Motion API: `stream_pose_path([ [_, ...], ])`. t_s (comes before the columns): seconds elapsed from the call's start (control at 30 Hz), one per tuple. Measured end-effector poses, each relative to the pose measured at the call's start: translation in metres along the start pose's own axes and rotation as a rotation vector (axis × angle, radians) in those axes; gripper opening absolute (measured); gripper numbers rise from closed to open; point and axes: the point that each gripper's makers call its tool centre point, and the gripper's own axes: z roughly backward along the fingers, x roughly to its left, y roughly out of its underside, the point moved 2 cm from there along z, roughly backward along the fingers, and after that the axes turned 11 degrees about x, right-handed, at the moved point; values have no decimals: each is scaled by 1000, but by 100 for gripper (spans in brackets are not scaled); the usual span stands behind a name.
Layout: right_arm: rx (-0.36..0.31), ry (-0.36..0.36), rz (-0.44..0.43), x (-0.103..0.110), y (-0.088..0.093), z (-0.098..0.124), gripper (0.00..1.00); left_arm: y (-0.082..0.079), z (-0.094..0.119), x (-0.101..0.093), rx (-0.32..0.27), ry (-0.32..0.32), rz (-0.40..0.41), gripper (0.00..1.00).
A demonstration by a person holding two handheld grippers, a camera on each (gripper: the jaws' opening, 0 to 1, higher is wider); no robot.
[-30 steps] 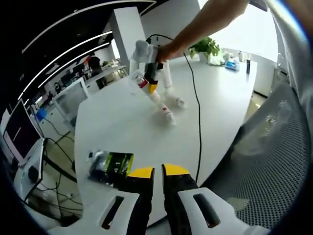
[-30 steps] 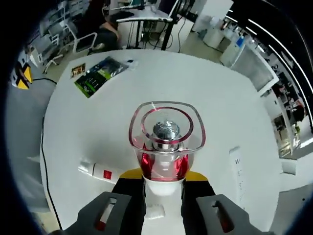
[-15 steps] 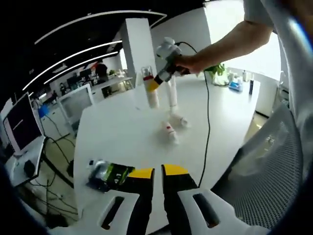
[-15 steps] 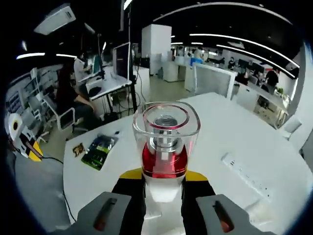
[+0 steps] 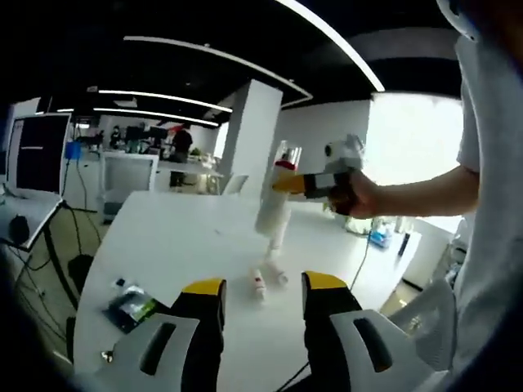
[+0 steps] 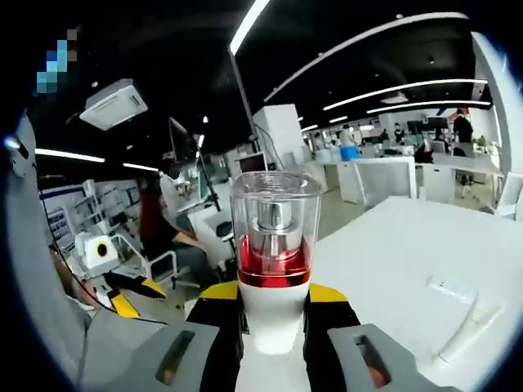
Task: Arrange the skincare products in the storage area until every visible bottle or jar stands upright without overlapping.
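open-plan office behind, white table [image 5: 163, 245] across lower frame. right gripper [image 6: 274, 298] at centre-bottom, pinching bottle [image 6: 274, 245] upright, raised off table. left gripper [image 5: 260, 287] spread, holding nothing. two tubes [image 5: 267, 279] lying low centre. best lowered slowly, base flat, beside tubes without touching.

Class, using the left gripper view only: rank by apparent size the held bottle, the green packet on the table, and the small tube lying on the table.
1. Held bottle, gripped by the right tongs, clearly largest.
2. Green packet.
3. Small tube.
The packet lies nearer the camera, so its edge over the tube is unsure.
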Motion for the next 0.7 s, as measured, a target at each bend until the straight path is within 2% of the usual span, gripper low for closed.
stream_pose_path([
  [0.13, -37, -42, -33, 37, 13, -1, 21, -6, 0, -15, -46, 65, -30, 32],
  [0.2, -49, -68, -42, 47, 17, -1, 21, -4, -1, -20, -35, 82, -43, 33],
  [0.3, -62, -99, -43, 67, 22, 2, 21, 1, -3, -24, -7, 82, -65, 41],
  [0.37, -63, -118, -32, 79, 22, 4, 21, 2, -4, -25, 2, 90, -63, 47],
  [0.53, -51, -184, 11, 109, 26, 7, 21, 3, -3, -34, 1, 141, -68, 52],
  [0.6, -43, -215, 41, 120, 30, 7, 21, -1, -3, -45, -26, 203, -67, 53],
  [0.63, -36, -223, 52, 127, 32, 5, 21, -2, -2, -48, -30, 213, -69, 54],
  [0.7, -17, -239, 70, 137, 37, 3, 21, 2, -2, -53, -7, 248, -60, 55],
])
